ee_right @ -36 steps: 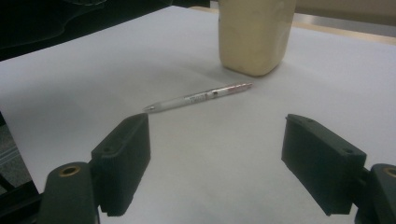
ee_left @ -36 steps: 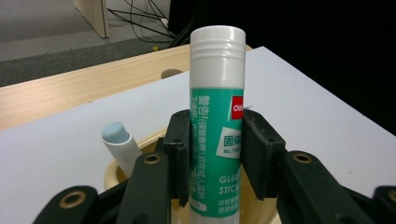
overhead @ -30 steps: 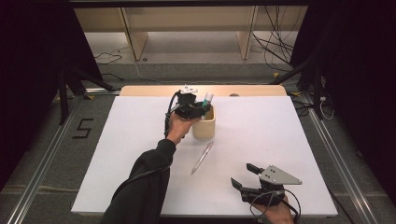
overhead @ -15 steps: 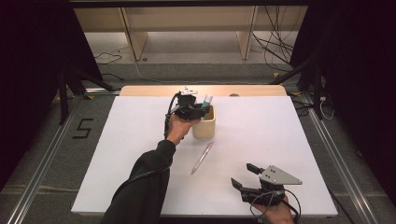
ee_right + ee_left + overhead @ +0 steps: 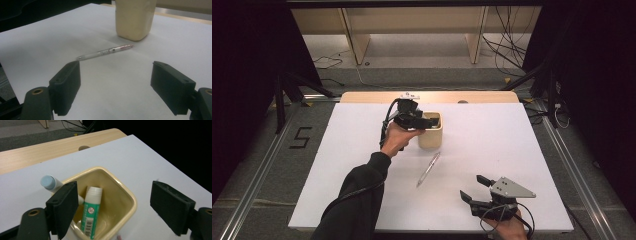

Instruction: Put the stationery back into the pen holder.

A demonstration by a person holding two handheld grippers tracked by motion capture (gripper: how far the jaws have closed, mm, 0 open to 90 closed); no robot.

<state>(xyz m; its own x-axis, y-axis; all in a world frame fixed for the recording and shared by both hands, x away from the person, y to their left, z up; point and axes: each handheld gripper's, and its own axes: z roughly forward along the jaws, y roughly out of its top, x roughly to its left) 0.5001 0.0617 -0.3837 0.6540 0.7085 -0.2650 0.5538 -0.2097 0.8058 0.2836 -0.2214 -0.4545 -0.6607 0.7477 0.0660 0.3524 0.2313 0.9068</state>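
Note:
A cream square cup (image 5: pixel 430 136) stands on the white table at the back middle. In the left gripper view the cup (image 5: pixel 128 195) holds a green-and-white glue stick (image 5: pixel 91 212) and a marker with a pale blue cap (image 5: pixel 48 182). My left gripper (image 5: pixel 428 122) hovers right over the cup's mouth, open (image 5: pixel 117 205), with nothing between its jaws. A slim clear pen (image 5: pixel 428 170) lies flat on the table in front of the cup. My right gripper (image 5: pixel 473 188) rests open near the front edge, pointing at the pen (image 5: pixel 105 52) and the cup (image 5: pixel 133 20), its jaws (image 5: pixel 115 85) wide apart.
The white table top (image 5: pixel 337 165) has a bare wooden strip (image 5: pixel 362 96) along its back edge with a round hole (image 5: pixel 83 148). Metal rails run along both sides, and a "5" mark (image 5: pixel 300 137) is on the floor at the left.

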